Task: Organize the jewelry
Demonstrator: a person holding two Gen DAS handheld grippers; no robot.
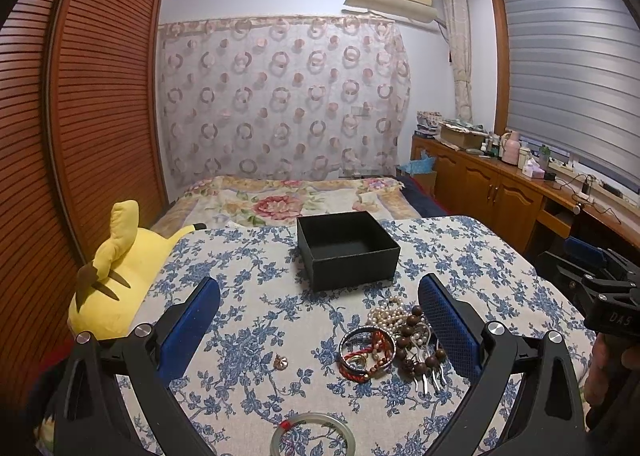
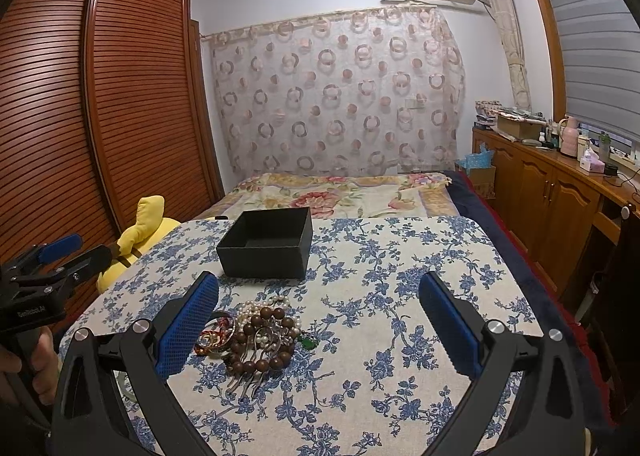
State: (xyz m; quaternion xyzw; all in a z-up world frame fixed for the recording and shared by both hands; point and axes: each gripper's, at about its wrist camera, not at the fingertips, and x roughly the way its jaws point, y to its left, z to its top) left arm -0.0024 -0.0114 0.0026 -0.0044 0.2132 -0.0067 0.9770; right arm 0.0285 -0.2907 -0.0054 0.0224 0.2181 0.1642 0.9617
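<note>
An empty black box point(image 1: 347, 250) point(image 2: 267, 242) stands open on the blue-flowered table point(image 1: 248, 320) point(image 2: 380, 296). In front of it lies a jewelry pile: pearl strand point(image 1: 386, 312), brown wooden beads point(image 1: 416, 340) point(image 2: 260, 340), red and dark bangles point(image 1: 366, 352) point(image 2: 214, 338), metal hairpins point(image 1: 430, 378). A small gold piece point(image 1: 281, 362) lies apart on the left. A pale green bangle point(image 1: 312, 432) sits at the near edge. My left gripper point(image 1: 320, 312) hovers open over the table, its right finger beside the pile. My right gripper point(image 2: 320, 312) is open, its left finger next to the pile.
A yellow plush toy point(image 1: 120, 276) point(image 2: 140, 232) lies left of the table by a slatted wardrobe point(image 1: 80, 116). A bed with a floral cover point(image 1: 280, 200) is behind. Wooden cabinets point(image 2: 552, 192) with clutter line the right wall. A hand point(image 2: 36, 360) holds the left gripper's handle.
</note>
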